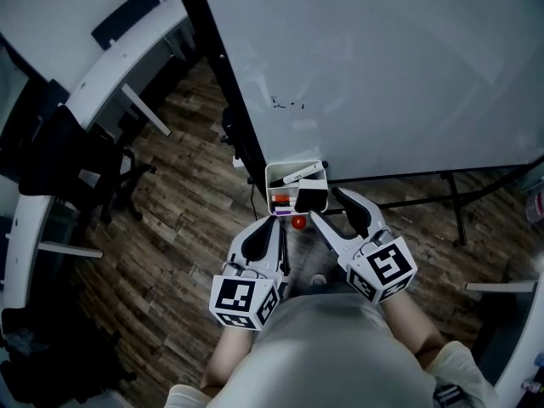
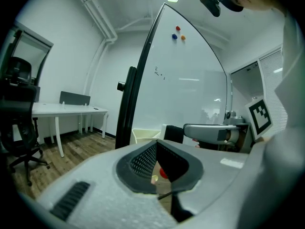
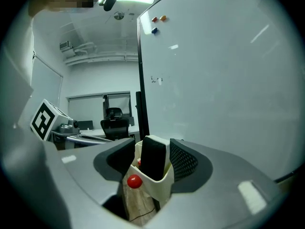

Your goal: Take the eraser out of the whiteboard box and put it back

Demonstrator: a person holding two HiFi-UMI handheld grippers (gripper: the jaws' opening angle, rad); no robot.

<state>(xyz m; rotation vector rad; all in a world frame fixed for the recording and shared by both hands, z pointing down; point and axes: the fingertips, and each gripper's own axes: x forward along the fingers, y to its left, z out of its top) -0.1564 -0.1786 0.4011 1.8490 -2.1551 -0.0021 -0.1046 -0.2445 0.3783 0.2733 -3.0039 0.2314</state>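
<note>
Nearest to the head camera are the two marker cubes, one on each gripper, held in front of the person's pale grey shirt (image 1: 314,347).

The left gripper (image 1: 274,224) has its jaws drawn together at the tips with nothing between them. Its own view shows only a narrow slit below the tips. It points toward the near end of the box without touching it.

The right gripper (image 3: 151,144) has its jaws spread wide. Its meshed black pads (image 3: 183,160) stand on either side of the box's near corner, and neither pad presses on anything.

Between those spread jaws the black rectangular eraser (image 3: 155,159) stands upright inside the white plastic whiteboard box (image 3: 164,185), its top above the rim. In the head view the eraser (image 1: 312,198) is in the near right part of the box (image 1: 280,170). A white marker (image 1: 302,174) lies farther back in the box, and some orange and purple pens (image 1: 281,204) are on the left.

A small round red thing (image 1: 298,223) sits just beside the box's near wall. I cannot tell whether it is attached.

The box hangs at the lower edge of the large white whiteboard (image 1: 382,75), which has a few small dark marks on it. Off to the side is dark wood-plank floor (image 1: 170,228), and a black office chair (image 1: 76,168) stands beside a white desk (image 1: 110,75).
</note>
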